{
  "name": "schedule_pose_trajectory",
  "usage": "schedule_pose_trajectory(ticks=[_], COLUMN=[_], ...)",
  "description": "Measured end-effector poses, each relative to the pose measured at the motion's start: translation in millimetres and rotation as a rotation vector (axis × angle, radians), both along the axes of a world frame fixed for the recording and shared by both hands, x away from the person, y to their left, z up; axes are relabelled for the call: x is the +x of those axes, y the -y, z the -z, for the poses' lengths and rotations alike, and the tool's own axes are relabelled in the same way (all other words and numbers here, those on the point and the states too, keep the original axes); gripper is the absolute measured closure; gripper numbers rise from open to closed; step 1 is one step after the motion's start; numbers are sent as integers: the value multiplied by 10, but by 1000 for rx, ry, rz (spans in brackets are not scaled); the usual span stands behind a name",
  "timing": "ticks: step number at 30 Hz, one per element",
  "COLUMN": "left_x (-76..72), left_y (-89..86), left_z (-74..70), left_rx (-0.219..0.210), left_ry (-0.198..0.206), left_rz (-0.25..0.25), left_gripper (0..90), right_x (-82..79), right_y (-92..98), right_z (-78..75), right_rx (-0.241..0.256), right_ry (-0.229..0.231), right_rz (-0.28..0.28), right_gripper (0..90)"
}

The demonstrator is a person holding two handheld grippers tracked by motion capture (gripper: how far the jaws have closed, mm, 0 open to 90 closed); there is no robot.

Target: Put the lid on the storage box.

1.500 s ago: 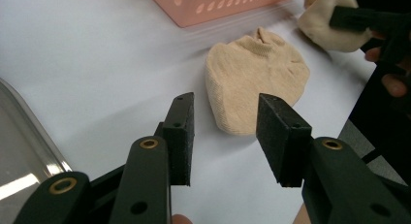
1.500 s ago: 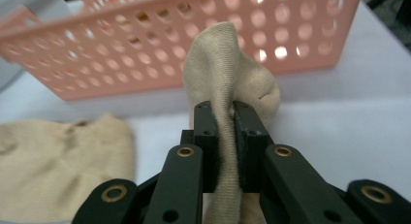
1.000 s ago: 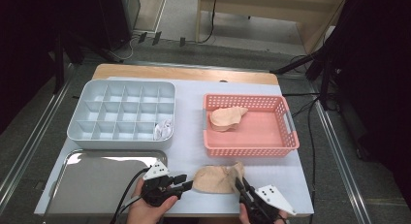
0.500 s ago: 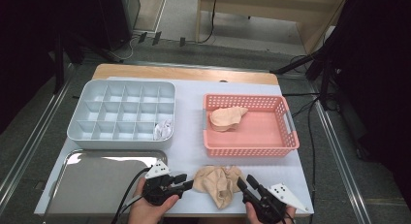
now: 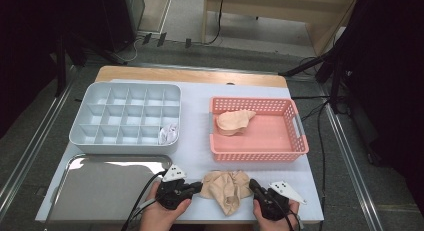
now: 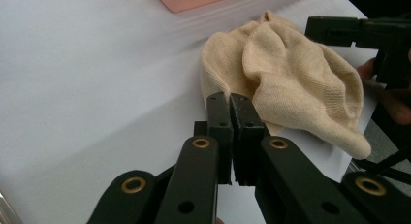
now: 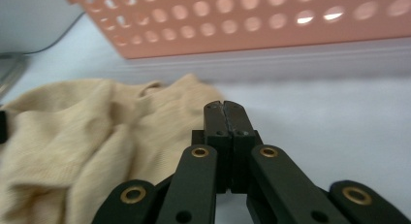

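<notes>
A crumpled beige sock (image 5: 226,189) lies on the white table near its front edge, between my two grippers. My left gripper (image 5: 199,186) is shut, with its tips against the sock's left edge. In the left gripper view the closed jaws (image 6: 230,97) stand just in front of the sock (image 6: 295,73), with no cloth between them. My right gripper (image 5: 251,183) is shut at the sock's right edge. In the right gripper view its tips (image 7: 225,106) rest beside the sock (image 7: 72,132), which spreads out to the left.
A pink basket (image 5: 260,153) just behind the sock holds another beige sock (image 5: 234,121). At the back left, a grey compartment tray (image 5: 125,88) has a white item (image 5: 168,133) in one near cell. A metal tray (image 5: 100,186) lies front left.
The sock has gone from lying fairly flat to bunched up between the grippers. Both grippers have shifted only slightly and remain shut.
</notes>
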State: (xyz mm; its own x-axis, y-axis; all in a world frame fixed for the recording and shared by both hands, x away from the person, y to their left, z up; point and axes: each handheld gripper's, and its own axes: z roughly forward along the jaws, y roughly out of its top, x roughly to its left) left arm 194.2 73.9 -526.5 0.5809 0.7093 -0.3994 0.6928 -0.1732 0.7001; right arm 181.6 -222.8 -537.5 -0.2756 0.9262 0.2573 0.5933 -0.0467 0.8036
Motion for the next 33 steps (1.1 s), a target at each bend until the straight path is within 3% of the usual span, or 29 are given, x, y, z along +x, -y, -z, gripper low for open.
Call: schedule_pose_trajectory(ticks=[1,3,4,8,12,14,17,20,24,27,30,33], left_x=[-1,-11,-19,-55,-88,-101,-112,-118,-118,-120,-121,-123], left_y=[-8,-27,-44,-115,-161,-182,-193,-195,-191,-193,-207,-229], left_z=[-3,-17,-27,-85,-95,-83,-69,-72,-69,-72,-90,-127], left_rx=[-3,0,-7,-38,-46,-49,-45,-47,-56,-57,-71,-108], left_ry=[-1,9,16,36,44,42,41,45,50,54,58,80], left_rz=[0,-2,-1,-13,-18,-26,-27,-27,-23,-22,-18,-5], left_gripper=[865,778,763,708,697,698,700,700,700,700,697,661], right_x=[3,-30,-60,-230,-371,-404,-391,-340,-302,-298,-313,-335], right_y=[29,64,71,-39,-253,-325,-400,-472,-524,-491,-454,-460], right_z=[-8,-54,-94,-225,-174,-145,-127,-101,-49,-94,-190,-295], right_rx=[9,36,64,134,129,136,135,119,57,46,67,46], right_ry=[4,21,36,62,7,-22,-28,-35,-33,-9,57,139], right_rz=[12,40,38,-50,-117,-119,-97,-69,-83,-96,-137,-188], right_gripper=[897,771,752,678,541,520,497,542,804,852,855,855])
